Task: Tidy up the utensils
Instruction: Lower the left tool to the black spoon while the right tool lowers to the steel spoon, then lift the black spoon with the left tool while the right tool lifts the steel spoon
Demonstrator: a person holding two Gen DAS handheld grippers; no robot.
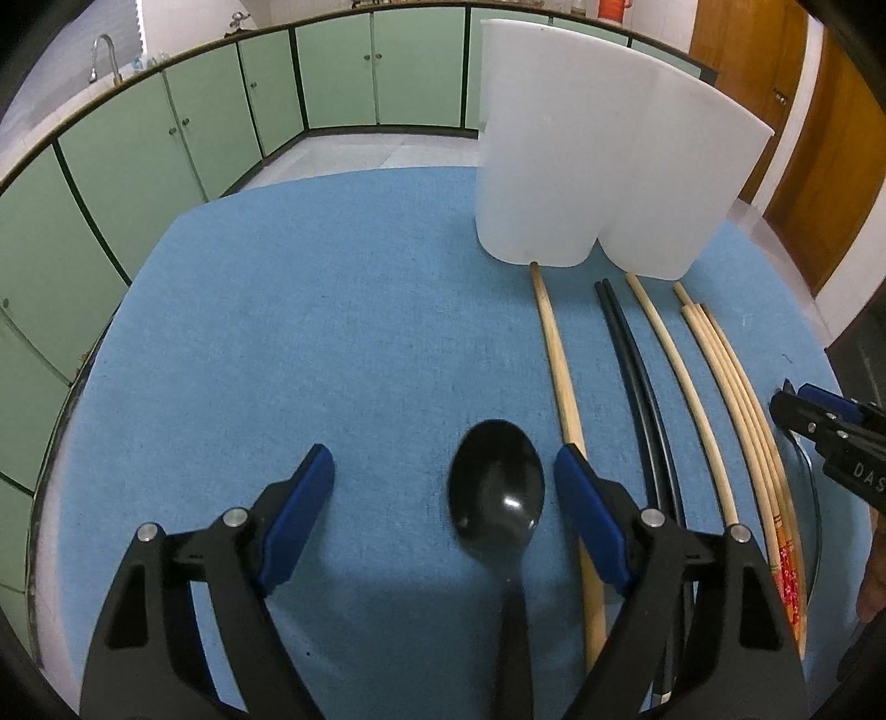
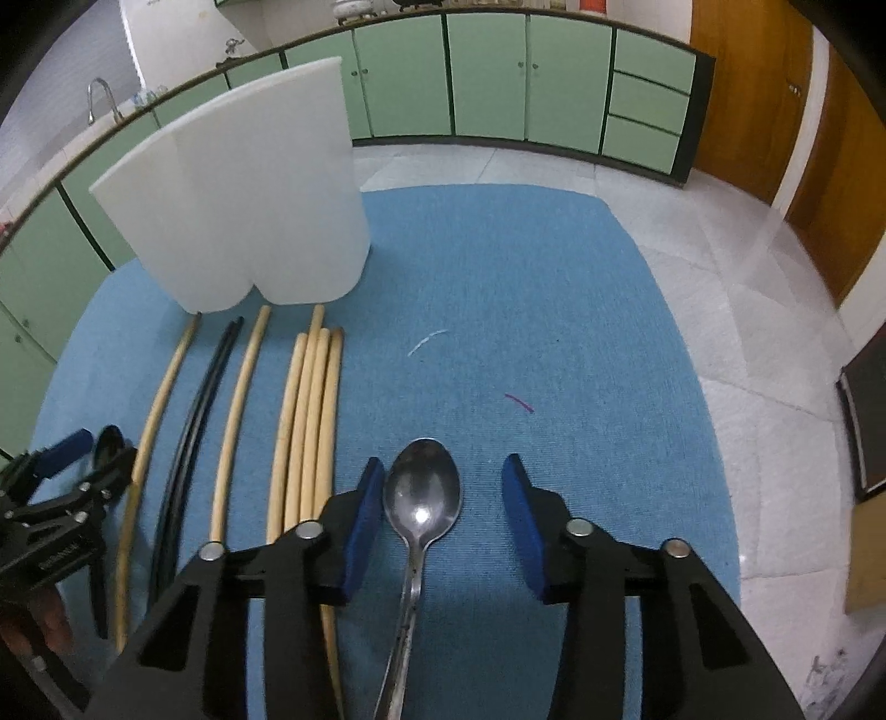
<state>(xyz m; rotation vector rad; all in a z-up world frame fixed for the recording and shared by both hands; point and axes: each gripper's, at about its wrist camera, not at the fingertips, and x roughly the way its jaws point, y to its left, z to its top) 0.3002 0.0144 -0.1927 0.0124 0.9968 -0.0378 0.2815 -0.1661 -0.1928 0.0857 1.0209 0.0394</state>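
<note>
A black spoon (image 1: 496, 501) lies on the blue mat (image 1: 310, 354) between the open fingers of my left gripper (image 1: 446, 471), nearer the right finger. A metal spoon (image 2: 423, 498) lies between the open fingers of my right gripper (image 2: 443, 482), close to the left finger. Several wooden chopsticks (image 1: 720, 376) and a black pair (image 1: 637, 365) lie side by side between the two grippers. A white two-compartment holder (image 1: 603, 149) stands upright at the chopsticks' far ends. The holder (image 2: 243, 194) and chopsticks (image 2: 310, 410) also show in the right wrist view.
Green cabinets (image 1: 332, 72) run along the back with a tap (image 1: 105, 52) at the left. A wooden door (image 2: 747, 94) is at the right. Small thread scraps (image 2: 426, 340) lie on the mat (image 2: 554, 310). The other gripper (image 1: 825, 426) shows at the right edge.
</note>
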